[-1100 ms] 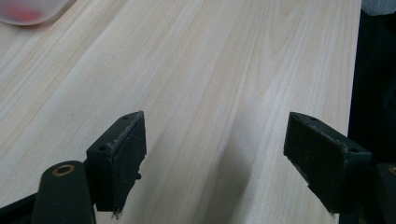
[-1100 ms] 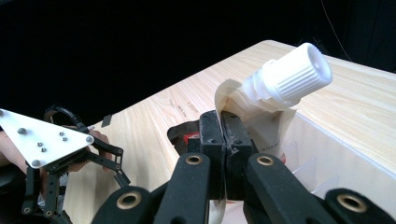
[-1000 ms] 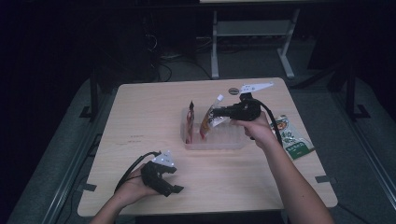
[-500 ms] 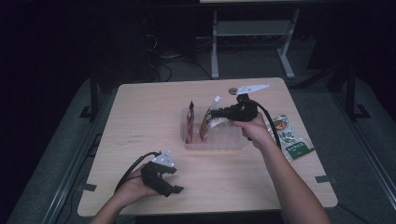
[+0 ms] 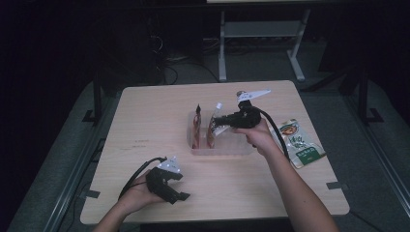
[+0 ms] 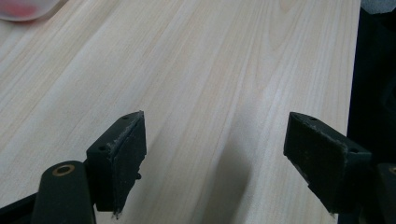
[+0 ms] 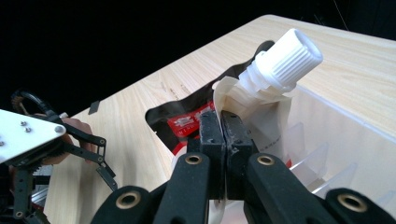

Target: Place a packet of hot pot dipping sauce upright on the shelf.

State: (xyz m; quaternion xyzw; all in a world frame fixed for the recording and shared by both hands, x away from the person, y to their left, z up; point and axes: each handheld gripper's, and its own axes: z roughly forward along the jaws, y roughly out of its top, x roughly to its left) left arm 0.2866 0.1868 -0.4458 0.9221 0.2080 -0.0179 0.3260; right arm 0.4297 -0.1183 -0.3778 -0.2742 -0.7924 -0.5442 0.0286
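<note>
My right gripper point(image 5: 221, 123) point(image 7: 225, 127) is shut on the upper edge of a pale spouted pouch point(image 5: 214, 126) point(image 7: 264, 109), just below its white screw cap point(image 7: 289, 58). The pouch stands upright in a clear slotted tray point(image 5: 227, 146) point(image 7: 329, 135) at the table's middle. Beside it, to the left, a red and black pouch point(image 5: 197, 126) point(image 7: 184, 122) stands in the same tray. My left gripper point(image 5: 180, 187) point(image 6: 215, 158) rests on the table near the front left, jaws wide open with nothing between them.
A green flat pouch point(image 5: 300, 143) lies on the table point(image 5: 145, 125) to the right of the tray, near the right edge. The right gripper's cable point(image 5: 275, 133) trails over that side. A metal stand point(image 5: 261, 29) is on the floor behind the table.
My right gripper has shifted slightly to the left with the pale pouch, bringing it closer to the red and black pouch. The left gripper has stayed where it was.
</note>
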